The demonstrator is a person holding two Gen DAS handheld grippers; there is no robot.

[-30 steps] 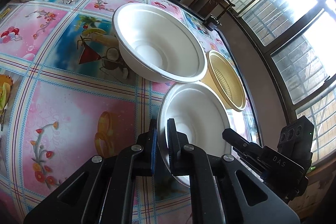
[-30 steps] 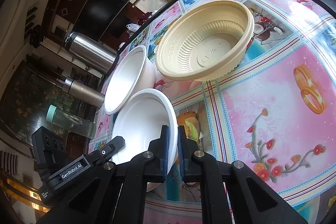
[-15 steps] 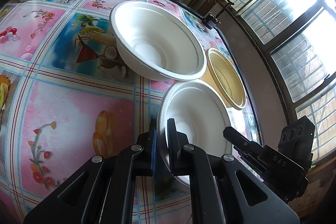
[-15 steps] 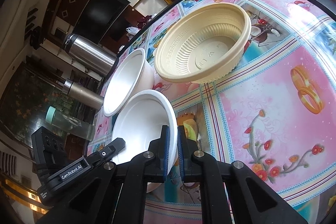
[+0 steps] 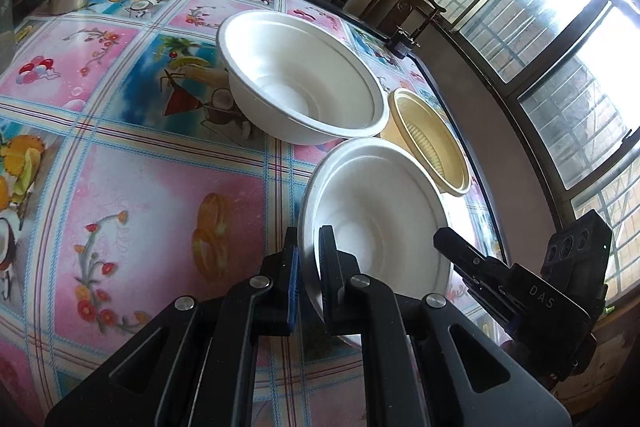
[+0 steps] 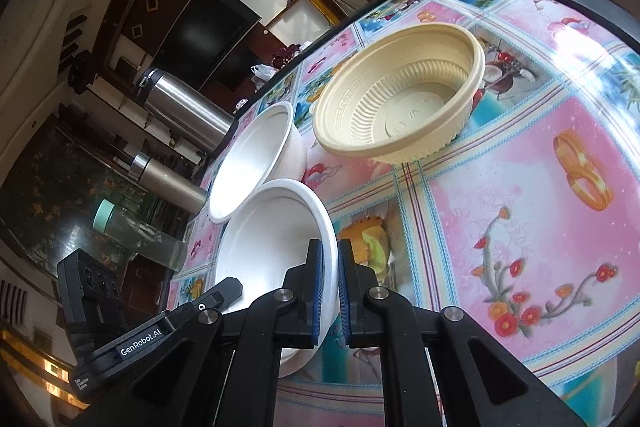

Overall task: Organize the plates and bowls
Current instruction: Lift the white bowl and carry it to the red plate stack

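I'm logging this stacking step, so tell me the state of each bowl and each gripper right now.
Near white bowl: empty, pinched at opposite rims by both grippers.
Far white bowl: empty, upright on the table.
Tan bowl: empty, upright on the table.
Left gripper: shut on the near bowl's rim.
Right gripper: shut on the same bowl's rim.

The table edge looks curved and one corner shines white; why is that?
Left wrist view: the fisheye lens bends the table and window bars; the panes are blown out. Right wrist view: window glare whitens the tablecloth; everything stays sharp.
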